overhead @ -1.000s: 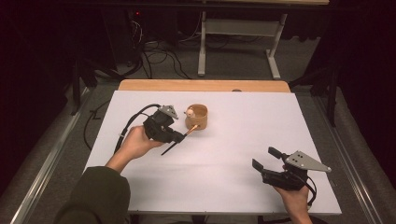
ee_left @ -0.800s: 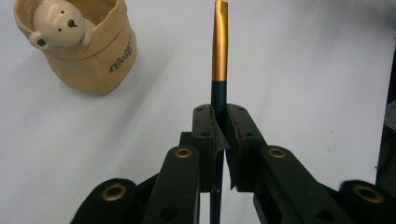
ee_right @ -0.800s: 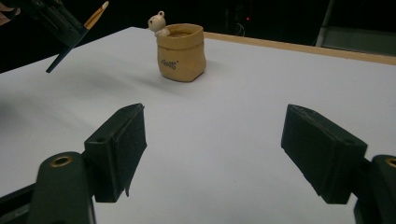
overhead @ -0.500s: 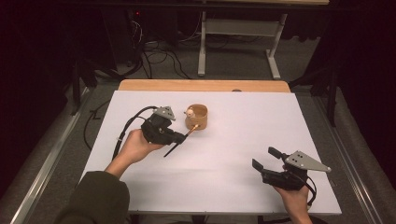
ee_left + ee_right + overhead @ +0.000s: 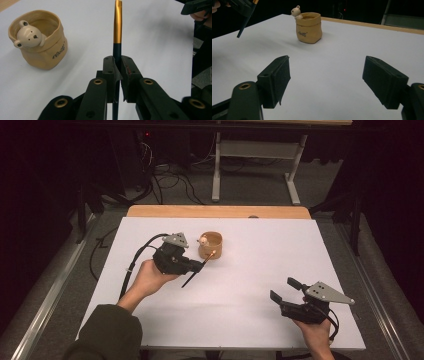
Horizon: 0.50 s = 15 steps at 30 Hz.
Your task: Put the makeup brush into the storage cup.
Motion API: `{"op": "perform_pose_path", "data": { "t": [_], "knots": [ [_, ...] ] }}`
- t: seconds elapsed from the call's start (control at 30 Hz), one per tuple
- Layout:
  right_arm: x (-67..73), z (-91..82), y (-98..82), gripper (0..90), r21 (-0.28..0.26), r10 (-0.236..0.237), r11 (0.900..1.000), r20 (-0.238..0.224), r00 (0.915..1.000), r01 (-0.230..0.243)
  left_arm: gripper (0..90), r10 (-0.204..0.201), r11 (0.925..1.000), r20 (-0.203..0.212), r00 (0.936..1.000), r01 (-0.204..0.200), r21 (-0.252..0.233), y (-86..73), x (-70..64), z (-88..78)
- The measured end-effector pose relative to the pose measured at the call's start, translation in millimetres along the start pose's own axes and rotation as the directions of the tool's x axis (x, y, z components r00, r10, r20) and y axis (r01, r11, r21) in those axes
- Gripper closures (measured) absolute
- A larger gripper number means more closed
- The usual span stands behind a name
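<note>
Black pads of the left hand-held gripper are clamped tight on a slim pen, dark in the shaft with a golden upper end. In the left gripper view the pen runs straight up between the closed jaws, its gold section standing clear above them and its dark lower end passing down below the pads. From the high view the same left hand-held gripper sits over the white bench, left of centre, with the pen slanting out of it; the gold end lies just beside the tan bear-faced pot (whether the two touch I cannot tell).

The pot stands upright on the bench, a small bear head peeking over its rim, apart from the jaws in the left gripper view.

The right hand-held gripper is wide open and holds nothing; its two pads stand well apart above bare bench, and the pot shows far beyond them. In the high view this right hand-held gripper sits near the bench's front right corner, well apart from the pot and the pen.
</note>
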State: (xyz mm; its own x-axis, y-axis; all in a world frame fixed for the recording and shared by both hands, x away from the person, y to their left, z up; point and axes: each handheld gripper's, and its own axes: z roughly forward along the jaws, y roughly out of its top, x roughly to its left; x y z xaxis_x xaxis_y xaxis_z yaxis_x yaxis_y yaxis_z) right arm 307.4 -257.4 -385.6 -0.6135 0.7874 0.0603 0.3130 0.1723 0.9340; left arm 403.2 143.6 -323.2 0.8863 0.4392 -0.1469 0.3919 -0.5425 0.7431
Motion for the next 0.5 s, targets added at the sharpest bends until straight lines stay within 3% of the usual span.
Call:
{"op": "perform_pose_path", "data": {
  "t": [0.5],
  "knots": [
    [0.7, 0.7, -0.4, 23.8, 0.004, 0.001, 1.0, -0.001, 1.0, -0.001, 82.6, -0.028, 0.9956, -0.011, 0.9996, 0.027, -0.09, 2.9, 2.9, -2.5]
  ]
}}
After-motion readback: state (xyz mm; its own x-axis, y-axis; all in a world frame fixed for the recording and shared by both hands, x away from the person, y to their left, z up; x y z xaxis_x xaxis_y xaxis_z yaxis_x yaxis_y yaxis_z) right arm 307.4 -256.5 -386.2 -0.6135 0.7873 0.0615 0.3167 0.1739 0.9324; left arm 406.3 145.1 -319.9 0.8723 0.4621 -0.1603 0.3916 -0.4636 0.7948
